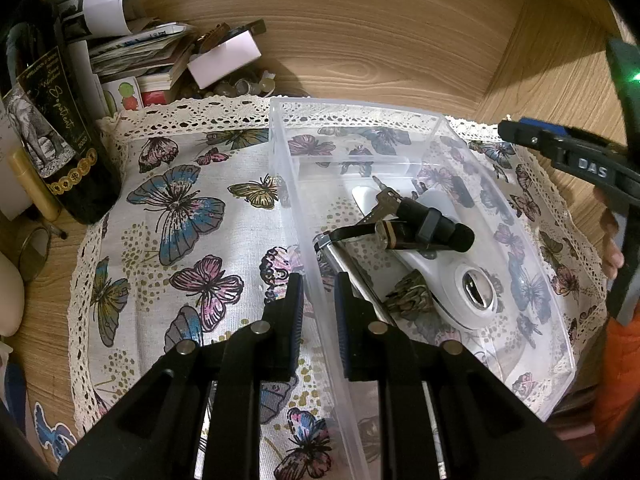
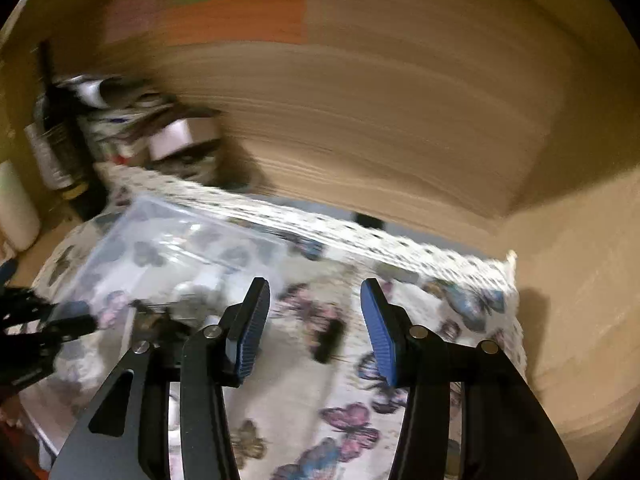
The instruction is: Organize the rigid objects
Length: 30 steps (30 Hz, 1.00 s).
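Observation:
A clear plastic bin (image 1: 280, 152) stands on a butterfly-print cloth (image 1: 192, 208). Inside lie a bunch of keys (image 1: 384, 200), a black cylindrical object (image 1: 436, 226), a white oval device (image 1: 468, 292), a metal tool (image 1: 352, 272) and a pine cone (image 1: 410, 296). My left gripper (image 1: 318, 300) straddles the bin's left wall, one finger on each side, nearly closed on it. My right gripper (image 2: 316, 324) is open and empty above the cloth (image 2: 352, 392), right of the bin (image 2: 160, 248); that view is blurred. It also shows at the right edge of the left wrist view (image 1: 516, 132).
A dark wine bottle (image 1: 52, 128) stands at the left, with a stack of papers and cards (image 1: 136, 56) and a white box (image 1: 224, 60) behind the cloth. Wooden walls (image 1: 380, 32) enclose the back and right. A small round mirror (image 1: 34, 248) lies at the left.

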Each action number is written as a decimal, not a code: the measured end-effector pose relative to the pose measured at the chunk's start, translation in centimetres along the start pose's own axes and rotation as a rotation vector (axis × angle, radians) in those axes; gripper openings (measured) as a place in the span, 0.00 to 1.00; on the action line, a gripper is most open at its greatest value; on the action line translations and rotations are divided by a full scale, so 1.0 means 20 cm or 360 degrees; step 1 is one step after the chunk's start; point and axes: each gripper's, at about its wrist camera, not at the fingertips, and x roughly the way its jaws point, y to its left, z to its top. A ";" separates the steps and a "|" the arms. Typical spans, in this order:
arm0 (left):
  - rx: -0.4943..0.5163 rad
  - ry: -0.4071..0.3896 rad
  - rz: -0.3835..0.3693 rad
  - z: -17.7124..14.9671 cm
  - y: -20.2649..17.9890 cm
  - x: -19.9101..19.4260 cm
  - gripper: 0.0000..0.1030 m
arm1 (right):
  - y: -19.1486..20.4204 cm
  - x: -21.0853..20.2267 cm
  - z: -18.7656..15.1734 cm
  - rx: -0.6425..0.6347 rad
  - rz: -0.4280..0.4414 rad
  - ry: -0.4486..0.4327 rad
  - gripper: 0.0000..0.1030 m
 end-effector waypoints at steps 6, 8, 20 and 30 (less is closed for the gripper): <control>-0.0001 0.0009 0.0007 0.01 0.00 0.00 0.15 | -0.11 0.19 -0.08 0.0120 0.0001 0.0137 0.43; -0.0001 0.0011 0.0008 0.01 0.00 0.00 0.14 | -0.11 0.25 -0.11 0.0129 0.0018 0.0178 0.43; -0.0006 0.0012 0.0010 0.01 0.00 0.00 0.15 | -0.03 0.45 -0.22 0.0073 0.0122 0.0310 0.17; -0.0004 0.0010 0.0011 0.01 -0.01 0.01 0.15 | -0.02 0.28 -0.19 0.0056 0.0094 0.0173 0.17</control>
